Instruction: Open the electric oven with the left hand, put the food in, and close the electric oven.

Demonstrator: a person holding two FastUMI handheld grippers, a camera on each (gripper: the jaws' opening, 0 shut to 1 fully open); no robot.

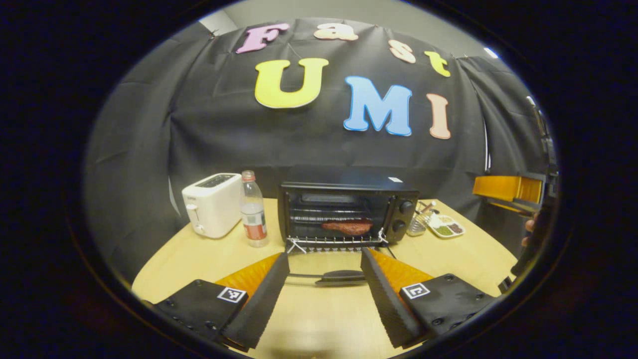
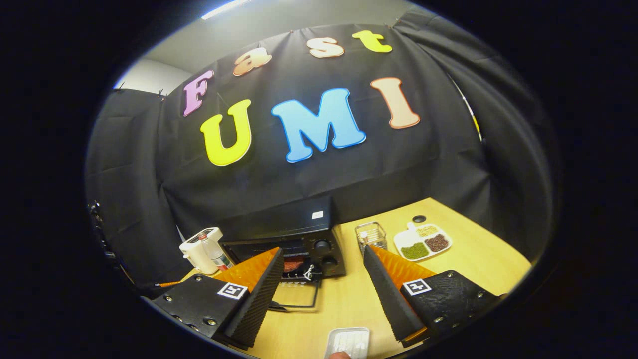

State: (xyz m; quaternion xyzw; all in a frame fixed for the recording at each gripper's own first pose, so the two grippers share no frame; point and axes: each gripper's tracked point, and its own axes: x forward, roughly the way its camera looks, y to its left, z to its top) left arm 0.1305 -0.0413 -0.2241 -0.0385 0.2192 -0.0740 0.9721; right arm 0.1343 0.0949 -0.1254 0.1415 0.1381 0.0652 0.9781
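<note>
The left hand-held gripper (image 1: 324, 279) hovers spread and empty just in front of the oven (image 1: 349, 212), whose door (image 1: 326, 275) lies folded down with the food (image 1: 347, 227) on the rack inside; the right hand-held gripper (image 2: 323, 279), also spread, hangs back from the oven. A lift that slips off the low door handle could let it drop or jolt the oven. The pale wooden desk (image 1: 448, 254) holds a toaster (image 1: 212, 203) and bottle (image 1: 253, 209) left of the oven, a dish (image 1: 445, 227) right of it.

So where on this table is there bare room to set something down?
Bare wood lies right of the open oven door, in front of the sectioned snack plate. Another patch lies in front of the toaster and water bottle. The strip between oven and plate is crowded by a wire basket.
</note>
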